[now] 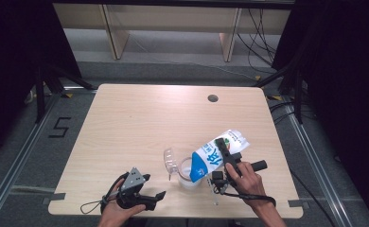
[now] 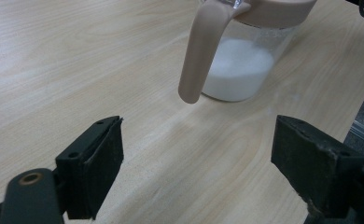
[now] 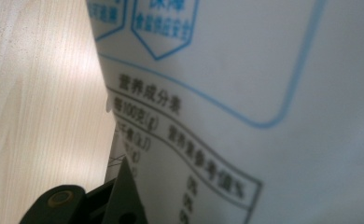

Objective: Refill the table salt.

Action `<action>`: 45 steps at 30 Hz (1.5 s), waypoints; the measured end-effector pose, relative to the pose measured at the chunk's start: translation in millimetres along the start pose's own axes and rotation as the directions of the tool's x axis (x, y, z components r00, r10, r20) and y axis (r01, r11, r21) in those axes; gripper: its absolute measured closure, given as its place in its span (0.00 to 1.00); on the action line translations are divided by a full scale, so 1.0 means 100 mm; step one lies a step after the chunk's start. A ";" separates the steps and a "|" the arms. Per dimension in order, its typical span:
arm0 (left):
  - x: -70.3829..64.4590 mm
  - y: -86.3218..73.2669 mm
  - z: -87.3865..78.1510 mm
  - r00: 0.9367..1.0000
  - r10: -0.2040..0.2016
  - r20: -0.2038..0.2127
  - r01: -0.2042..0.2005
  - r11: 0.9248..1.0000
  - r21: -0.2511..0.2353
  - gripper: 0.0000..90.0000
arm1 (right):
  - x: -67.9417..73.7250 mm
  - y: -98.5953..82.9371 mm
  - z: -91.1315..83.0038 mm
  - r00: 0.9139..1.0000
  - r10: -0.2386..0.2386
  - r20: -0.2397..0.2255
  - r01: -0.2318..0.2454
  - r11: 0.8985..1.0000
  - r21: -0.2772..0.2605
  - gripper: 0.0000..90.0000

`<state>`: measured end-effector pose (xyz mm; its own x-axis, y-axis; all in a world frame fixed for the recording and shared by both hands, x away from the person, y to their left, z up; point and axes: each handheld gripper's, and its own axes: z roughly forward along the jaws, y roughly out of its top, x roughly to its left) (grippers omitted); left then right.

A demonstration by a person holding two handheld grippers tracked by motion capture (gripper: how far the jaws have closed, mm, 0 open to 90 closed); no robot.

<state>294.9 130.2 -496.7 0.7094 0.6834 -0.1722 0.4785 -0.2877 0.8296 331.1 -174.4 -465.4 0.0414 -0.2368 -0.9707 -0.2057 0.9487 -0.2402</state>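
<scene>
My right tongs [image 1: 223,152] clamp the bag [image 1: 216,154], tilted mouth-down over the jug [image 1: 190,173]; left tongs [image 1: 155,198] stand apart nearby.

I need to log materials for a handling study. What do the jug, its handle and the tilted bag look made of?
Jug: clear, glossy plastic or glass; the white contents show through. Handle: matte beige plastic, smooth and moulded. Bag: probably a thin printed white and blue plastic film, held in the right claw.

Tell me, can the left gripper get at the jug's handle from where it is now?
Probably yes. The left gripper is open, and the jug's handle hangs just ahead of its jaws over bare table, with nothing between.
</scene>
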 end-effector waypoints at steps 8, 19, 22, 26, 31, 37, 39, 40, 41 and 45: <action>0.00 0.00 0.00 1.000 -0.001 0.000 0.001 1.000 -0.001 0.18 | 0.01 0.00 0.00 1.000 0.015 0.009 -0.015 1.000 -0.004 0.74; 0.00 0.00 0.00 1.000 0.000 0.000 0.000 1.000 -0.001 0.18 | 0.01 0.00 0.01 1.000 0.006 0.012 -0.006 1.000 -0.006 0.75; 0.00 0.00 0.00 1.000 0.001 -0.001 -0.001 1.000 0.000 0.18 | 0.03 0.00 0.00 1.000 0.019 0.006 -0.019 1.000 0.005 0.75; 0.00 0.00 0.00 1.000 0.001 -0.003 -0.001 1.000 0.002 0.18 | 0.02 0.00 0.00 1.000 0.002 0.008 -0.002 1.000 -0.003 0.75; 0.00 0.00 0.00 1.000 0.001 -0.001 -0.001 1.000 0.000 0.18 | 0.02 0.00 0.00 1.000 -0.008 0.011 0.008 1.000 -0.004 0.76; 0.00 0.00 0.00 1.000 0.002 -0.002 -0.002 1.000 0.000 0.18 | 0.03 0.00 0.00 1.000 0.004 0.012 -0.004 1.000 -0.001 0.76; 0.00 0.00 0.00 1.000 0.001 -0.002 -0.001 1.000 0.002 0.18 | 0.03 0.00 0.00 1.000 0.008 0.014 -0.008 1.000 0.000 0.77; 0.00 0.00 0.00 1.000 0.000 0.000 0.000 1.000 0.000 0.18 | 0.03 0.00 0.00 1.000 0.009 0.014 -0.009 1.000 0.000 0.77; 0.00 0.00 0.00 1.000 0.000 -0.001 0.000 1.000 0.000 0.18 | 0.03 0.00 0.00 1.000 0.009 0.014 -0.009 1.000 -0.001 0.77; 0.00 0.00 0.00 1.000 0.001 -0.002 -0.001 1.000 0.002 0.18 | 0.03 0.00 0.00 1.000 0.004 0.011 -0.004 1.000 -0.002 0.77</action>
<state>294.7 130.4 -496.5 0.7088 0.6845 -0.1705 0.4788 -0.2893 0.8289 331.0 -175.0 -467.9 0.0510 -0.2304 -0.9718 -0.2082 0.9492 -0.2359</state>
